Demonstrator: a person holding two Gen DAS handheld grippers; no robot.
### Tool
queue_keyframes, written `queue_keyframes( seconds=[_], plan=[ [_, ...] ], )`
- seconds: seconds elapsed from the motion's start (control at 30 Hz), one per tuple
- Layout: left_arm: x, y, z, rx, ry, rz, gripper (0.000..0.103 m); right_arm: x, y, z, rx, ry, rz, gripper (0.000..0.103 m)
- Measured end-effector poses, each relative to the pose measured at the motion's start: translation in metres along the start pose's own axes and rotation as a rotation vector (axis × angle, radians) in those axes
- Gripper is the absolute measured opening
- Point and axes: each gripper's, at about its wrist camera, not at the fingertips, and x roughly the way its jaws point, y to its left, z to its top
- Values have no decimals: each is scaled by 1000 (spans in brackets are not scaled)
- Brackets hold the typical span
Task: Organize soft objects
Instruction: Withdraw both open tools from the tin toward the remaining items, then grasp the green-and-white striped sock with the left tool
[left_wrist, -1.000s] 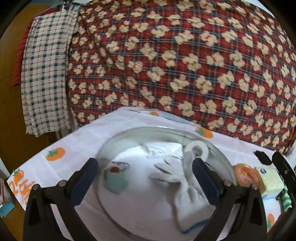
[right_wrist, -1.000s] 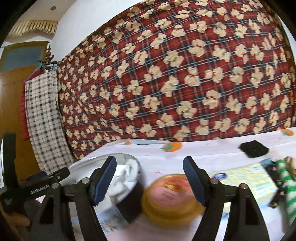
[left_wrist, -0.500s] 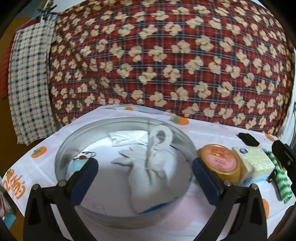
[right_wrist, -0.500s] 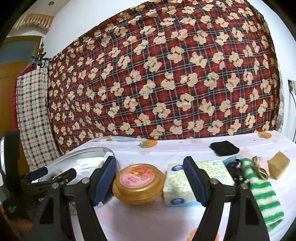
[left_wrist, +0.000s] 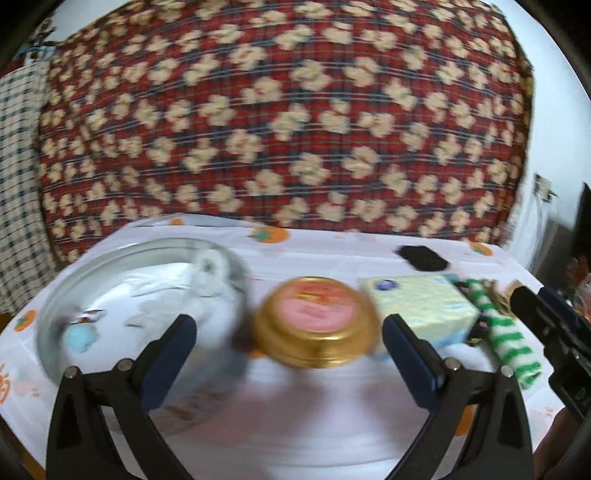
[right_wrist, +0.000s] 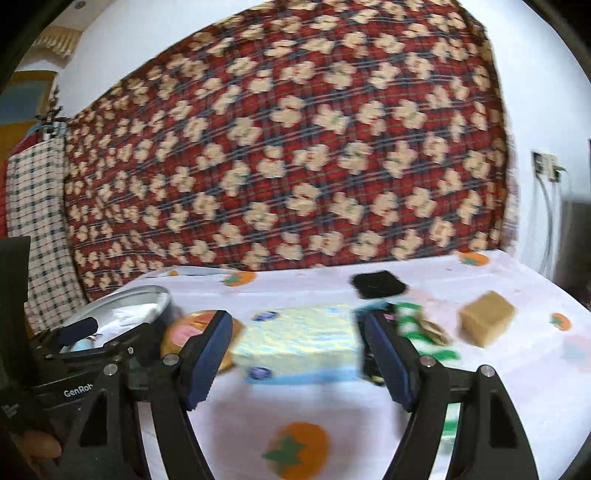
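Left tool (left_wrist: 288, 360): released, dark-blue pads wide apart, nothing between them, hanging above the desk (left_wrist: 314, 417) with its white, orange-fruit-printed cloth. Framed between its pads, farther off: gold round tin (left_wrist: 316, 321) with a pink lid, standing on the cloth. Left of the tin: round metal basin (left_wrist: 51, 314), holding a white glove (left_wrist: 205, 273) draped at its far side and a small pale-blue piece (left_wrist: 79, 338) near its left wall; much blurred, details hard to tell. Right of the tin, just beside it: yellow tissue pack (left_wrist: 417, 306). Beyond that, green-and-white striped sock (left_wrist: 511, 343) lying on the cloth, with a black cloth (left_wrist: 423, 256) farther back.

Right tool (right_wrist: 295, 360): likewise released, pads spread, gripping nothing, tissue pack (right_wrist: 299, 339) seen between them but beyond the tips. Striped sock (right_wrist: 410, 319) partly hidden behind the right pad, touching a small tan bundle (right_wrist: 434, 330). Farther right, apart from these: tan block (right_wrist: 487, 323). Black cloth (right_wrist: 378, 283) behind the pack. Tin (right_wrist: 184, 330) and basin (right_wrist: 129, 299) to the left, behind the other tool's body.

Behind the desk: red plaid blanket with cream bears (right_wrist: 288, 147); checked towel (right_wrist: 33, 221) hanging at left.
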Motion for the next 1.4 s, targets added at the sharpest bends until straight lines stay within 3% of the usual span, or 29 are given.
queue_keyframes(
  seconds=[0.3, 0.4, 0.57, 0.8, 0.93, 1.1, 1.17, 1.23, 1.4],
  plan=[
    [13, -88, -5, 70, 86, -203, 96, -38, -85, -7, 63, -1, -175, 76],
    [15, -117, -9, 100, 115, -251, 91, -47, -112, -10, 108, 9, -224, 67],
    [26, -158, -13, 121, 175, -304, 86, -57, -144, -15, 165, 13, -262, 63],
    [54, -210, -15, 98, 286, -411, 85, -62, -168, -18, 208, 11, -267, 63],
    [77, -232, -18, 42, 379, -437, 86, -65, -185, -21, 237, 22, -282, 63],
    [101, -262, -31, 77, 469, -375, 86, -70, -207, -24, 272, 25, -305, 63],
    [101, -272, -33, 123, 455, -344, 81, -71, -213, -25, 275, 28, -317, 63],
    [101, -278, -34, 157, 454, -327, 66, -71, -219, -26, 284, 33, -320, 63],
    [101, -267, -32, 122, 449, -366, 45, -69, -224, -26, 297, 34, -318, 63]
  ],
)
